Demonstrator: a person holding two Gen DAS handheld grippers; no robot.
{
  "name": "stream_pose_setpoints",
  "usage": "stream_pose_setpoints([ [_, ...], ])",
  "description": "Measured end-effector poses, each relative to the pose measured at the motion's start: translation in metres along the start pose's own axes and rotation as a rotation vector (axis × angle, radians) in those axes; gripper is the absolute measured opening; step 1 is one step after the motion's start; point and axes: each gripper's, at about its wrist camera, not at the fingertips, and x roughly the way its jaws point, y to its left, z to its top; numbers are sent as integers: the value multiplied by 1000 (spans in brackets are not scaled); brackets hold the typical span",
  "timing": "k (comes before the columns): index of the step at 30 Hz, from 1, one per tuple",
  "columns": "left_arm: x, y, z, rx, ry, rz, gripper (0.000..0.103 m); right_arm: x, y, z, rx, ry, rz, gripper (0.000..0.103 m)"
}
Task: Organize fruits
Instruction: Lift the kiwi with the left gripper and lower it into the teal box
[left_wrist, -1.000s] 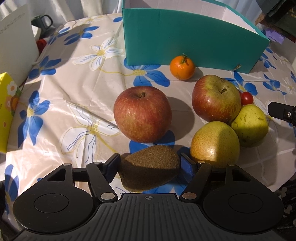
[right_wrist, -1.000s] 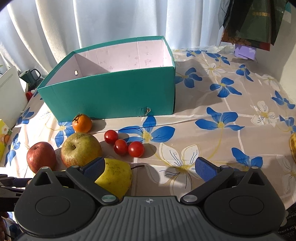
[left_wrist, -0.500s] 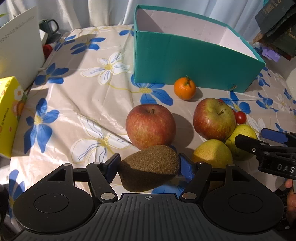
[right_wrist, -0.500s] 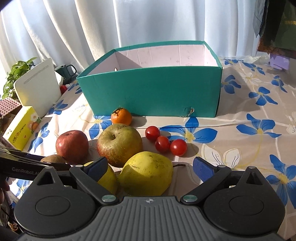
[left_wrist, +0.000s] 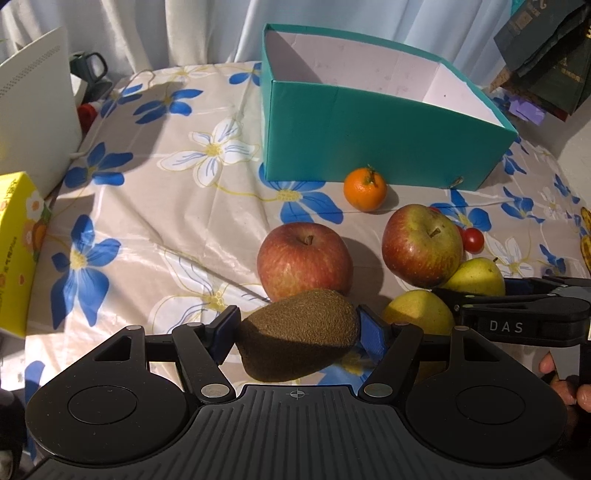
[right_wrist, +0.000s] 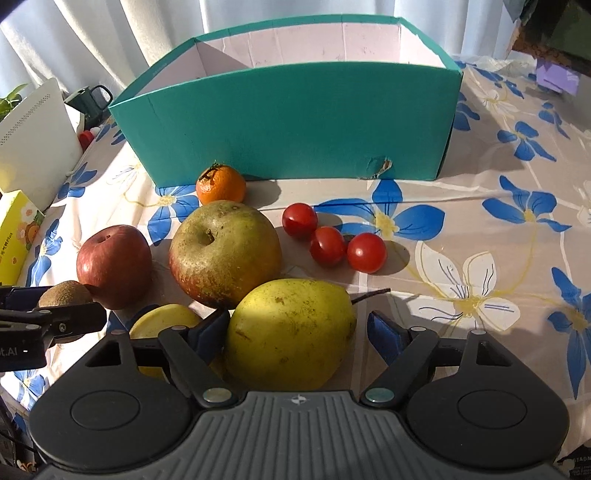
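Yellow skin on the pear (right_wrist: 288, 328) looks smooth, and the right gripper (right_wrist: 295, 332) is closing around it with the right pad not yet touching; an off-centre squeeze could roll it into the second pear (right_wrist: 162, 321) or the big apple (right_wrist: 225, 254) just beyond. The left gripper (left_wrist: 297, 332) holds the kiwi (left_wrist: 299, 334) clamped between its pads, clear of the cloth. Both point steeply down, near the teal box (right_wrist: 295, 122) farther back.
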Motion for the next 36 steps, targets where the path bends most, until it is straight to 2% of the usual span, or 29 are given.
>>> stream_pose_setpoints([
  [1,-2,0,0,0,-5,1,73,2,-1,0,10,3,11,81],
  [3,-4,-1,2,0,-13,1,73,1,2,0,-9,-6,26,72],
  [11,-22,-13,19,22,-65,0,73,-20,-6,-2,-24,-71,8,71],
  [16,-28,-34,55,45,-122,27,73,-37,-13,6,-16,-136,5,71],
  [21,-26,-60,97,72,-232,95,73,-48,-20,13,8,-203,2,71],
  [28,1,-75,148,79,-279,165,73,-64,-31,26,34,-288,-29,71],
  [36,51,-76,178,41,-229,193,73,-76,-45,27,66,-325,-73,71],
])
